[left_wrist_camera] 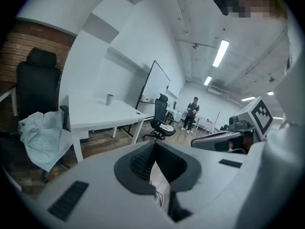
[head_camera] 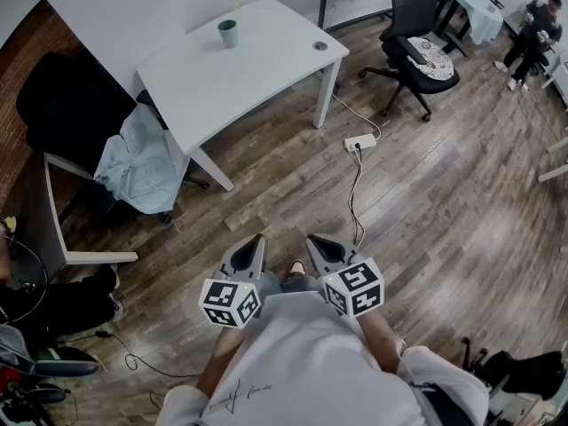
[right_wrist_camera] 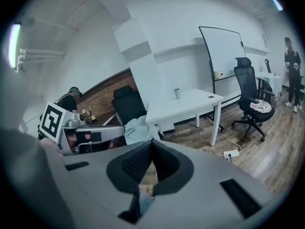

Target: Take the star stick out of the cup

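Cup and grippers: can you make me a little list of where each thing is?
cup: upright on the white table, near its far edge
star stick: pokes up out of the cup, not yet taken out
left gripper: jaws together, empty, close to the person's body
right gripper: jaws together, empty, beside the left
between: wooden floor with a power strip

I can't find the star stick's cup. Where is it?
In the head view, the cup stands at upper left, near the far edge of the white table.
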### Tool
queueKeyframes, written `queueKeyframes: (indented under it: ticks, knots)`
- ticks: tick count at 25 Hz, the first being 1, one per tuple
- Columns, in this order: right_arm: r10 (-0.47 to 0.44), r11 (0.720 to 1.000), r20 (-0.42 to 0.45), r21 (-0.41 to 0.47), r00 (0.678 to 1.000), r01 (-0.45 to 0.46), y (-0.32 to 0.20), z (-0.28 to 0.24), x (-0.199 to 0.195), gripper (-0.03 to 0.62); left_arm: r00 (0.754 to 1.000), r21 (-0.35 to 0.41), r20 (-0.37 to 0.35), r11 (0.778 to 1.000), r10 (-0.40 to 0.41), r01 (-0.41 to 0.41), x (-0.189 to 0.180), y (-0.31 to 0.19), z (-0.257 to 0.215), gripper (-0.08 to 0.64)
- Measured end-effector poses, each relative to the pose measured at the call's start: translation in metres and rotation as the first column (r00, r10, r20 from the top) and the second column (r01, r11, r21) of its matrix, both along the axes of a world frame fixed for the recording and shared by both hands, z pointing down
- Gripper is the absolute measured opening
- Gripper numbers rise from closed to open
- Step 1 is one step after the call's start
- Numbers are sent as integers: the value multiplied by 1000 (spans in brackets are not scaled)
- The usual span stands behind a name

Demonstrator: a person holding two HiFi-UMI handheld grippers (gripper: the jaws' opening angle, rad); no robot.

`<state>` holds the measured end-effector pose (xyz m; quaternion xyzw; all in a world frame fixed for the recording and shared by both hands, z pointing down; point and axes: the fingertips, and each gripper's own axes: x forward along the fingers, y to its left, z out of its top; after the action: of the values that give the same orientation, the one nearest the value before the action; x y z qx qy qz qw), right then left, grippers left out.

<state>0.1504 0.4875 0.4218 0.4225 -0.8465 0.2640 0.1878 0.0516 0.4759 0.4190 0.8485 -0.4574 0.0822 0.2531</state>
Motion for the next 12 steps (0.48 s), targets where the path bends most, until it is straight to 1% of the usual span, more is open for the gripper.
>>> queueKeyframes:
  ticks: [5, 12]
  knots:
    - [-24, 1000, 10, 10, 1000, 24, -1, 4, -7, 11, 1000, -5, 24, 1000, -18, 19, -12, 1, 7, 3]
    - [-10, 1000, 2, 3, 1000, 10, -1, 8, 3, 11, 999, -13, 46, 1000, -20, 21, -11, 5, 9, 3]
